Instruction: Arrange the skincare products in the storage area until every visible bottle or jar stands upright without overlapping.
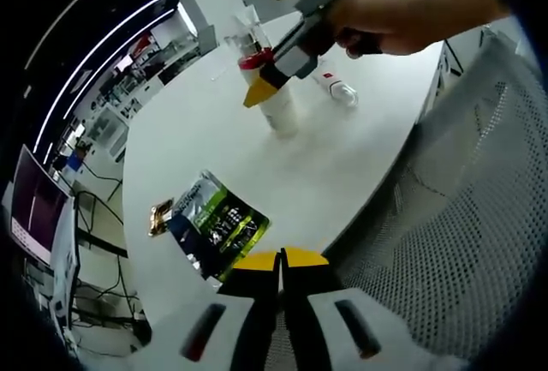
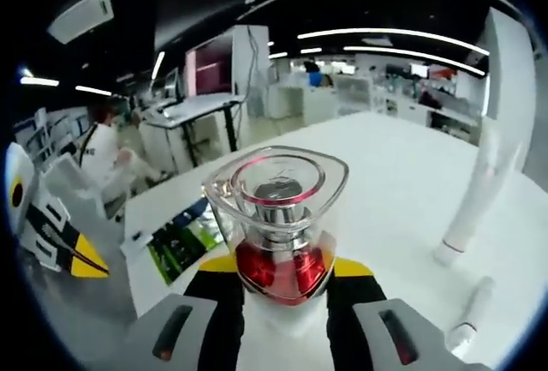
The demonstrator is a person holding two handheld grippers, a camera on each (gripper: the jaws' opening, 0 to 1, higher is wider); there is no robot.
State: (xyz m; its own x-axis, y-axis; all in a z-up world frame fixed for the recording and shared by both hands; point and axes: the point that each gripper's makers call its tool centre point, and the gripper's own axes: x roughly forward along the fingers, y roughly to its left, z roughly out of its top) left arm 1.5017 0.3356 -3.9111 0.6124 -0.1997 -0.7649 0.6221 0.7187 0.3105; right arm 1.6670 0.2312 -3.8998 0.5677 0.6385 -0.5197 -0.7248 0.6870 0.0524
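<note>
Right gripper (image 2: 278,278) jaws pinch clear-capped red pump bottle (image 2: 278,217) between tips, upright on white round table (image 2: 402,174). Left gripper (image 1: 280,260) jaws pressed together, well apart from bottle; green printed sachet (image 1: 216,225) just ahead.

The right gripper (image 1: 257,88) covers much of the red-capped bottle (image 1: 278,110). The green sachet (image 1: 218,225) print is too small to read.
</note>
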